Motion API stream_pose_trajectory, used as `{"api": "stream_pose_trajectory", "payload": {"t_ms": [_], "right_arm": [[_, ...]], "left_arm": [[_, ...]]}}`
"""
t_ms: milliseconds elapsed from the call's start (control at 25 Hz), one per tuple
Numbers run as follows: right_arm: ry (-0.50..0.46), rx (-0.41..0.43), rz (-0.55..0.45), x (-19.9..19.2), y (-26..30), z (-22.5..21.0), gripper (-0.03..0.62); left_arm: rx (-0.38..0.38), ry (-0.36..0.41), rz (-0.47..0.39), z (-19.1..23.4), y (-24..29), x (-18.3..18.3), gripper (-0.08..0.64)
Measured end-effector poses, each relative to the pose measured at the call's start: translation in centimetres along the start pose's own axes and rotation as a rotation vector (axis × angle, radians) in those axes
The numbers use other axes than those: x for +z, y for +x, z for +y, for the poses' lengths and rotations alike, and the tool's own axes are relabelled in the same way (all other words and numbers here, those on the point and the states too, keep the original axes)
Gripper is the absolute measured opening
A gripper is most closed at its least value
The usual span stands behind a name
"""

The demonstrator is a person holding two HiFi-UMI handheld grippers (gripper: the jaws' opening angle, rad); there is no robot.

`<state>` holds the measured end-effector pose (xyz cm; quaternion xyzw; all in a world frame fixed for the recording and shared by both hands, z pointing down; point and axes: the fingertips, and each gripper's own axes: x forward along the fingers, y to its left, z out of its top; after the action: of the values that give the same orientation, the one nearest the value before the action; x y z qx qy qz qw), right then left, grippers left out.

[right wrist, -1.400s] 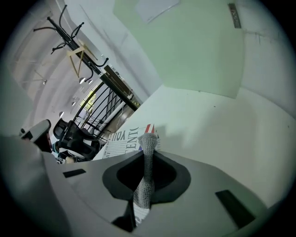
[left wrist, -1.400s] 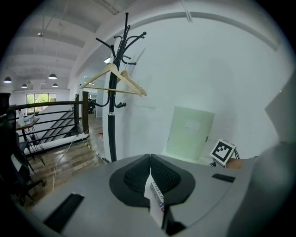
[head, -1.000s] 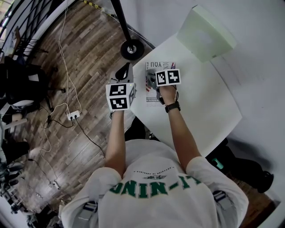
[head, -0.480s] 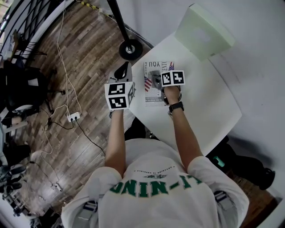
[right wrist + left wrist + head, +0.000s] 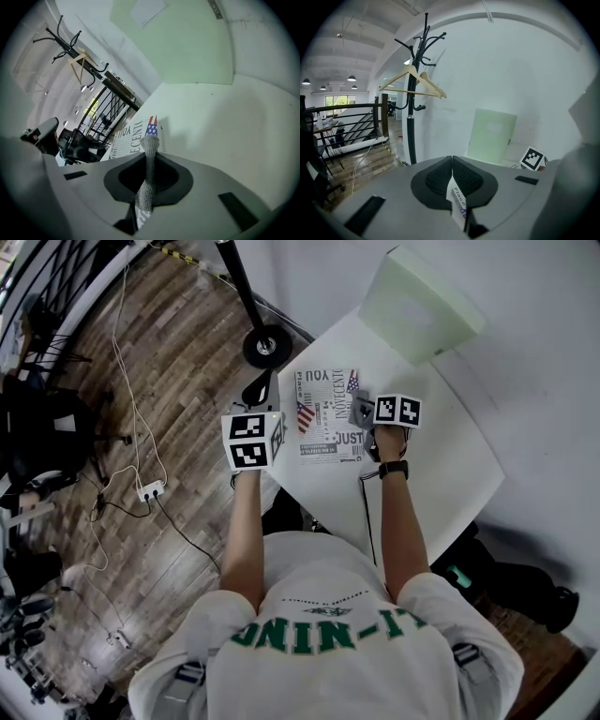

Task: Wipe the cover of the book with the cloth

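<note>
our right gripper [image 5: 360,410] sits further right now, pinching the limp cloth [image 5: 149,161] on the thin book [image 5: 323,416] whose edge our left gripper [image 5: 262,390] clamps.

Book cover [image 5: 328,418] white with black lettering and a red-white-blue flag patch; cloth [image 5: 149,168] grey, fine knit weave; marker cubes [image 5: 397,411] white with black squares; table [image 5: 441,474] white; floor [image 5: 178,324] brown wood planks.
</note>
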<state>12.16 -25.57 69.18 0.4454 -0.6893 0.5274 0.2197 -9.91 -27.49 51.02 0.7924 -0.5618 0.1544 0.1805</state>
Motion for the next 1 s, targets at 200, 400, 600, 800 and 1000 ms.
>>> {"api": "stream_pose_trajectory", "payload": {"t_ms": [200, 400, 600, 800, 1000], "right_arm": [[-0.049, -0.020, 0.020, -0.3, 0.5, 1.5, 0.035], [-0.090, 0.143, 0.076, -2.4, 3.0, 9.2, 0.035], [-0.153, 0.209, 0.174, -5.7, 6.6, 13.9, 0.035], [-0.185, 0.207, 0.186, -6.3, 7.6, 14.0, 0.035], [-0.187, 0.136, 0.139, -5.1, 5.5, 10.4, 0.035]], "left_arm": [[0.013, -0.004, -0.003, 0.5, -0.4, -0.2, 0.017], [0.026, -0.011, 0.003, 1.3, -0.6, -0.4, 0.017], [0.037, -0.011, 0.005, 1.7, -0.8, -0.6, 0.017], [0.037, -0.007, 0.004, 1.8, -0.7, -0.5, 0.017], [0.031, -0.004, 0.005, 1.5, -0.5, -0.5, 0.017]]}}
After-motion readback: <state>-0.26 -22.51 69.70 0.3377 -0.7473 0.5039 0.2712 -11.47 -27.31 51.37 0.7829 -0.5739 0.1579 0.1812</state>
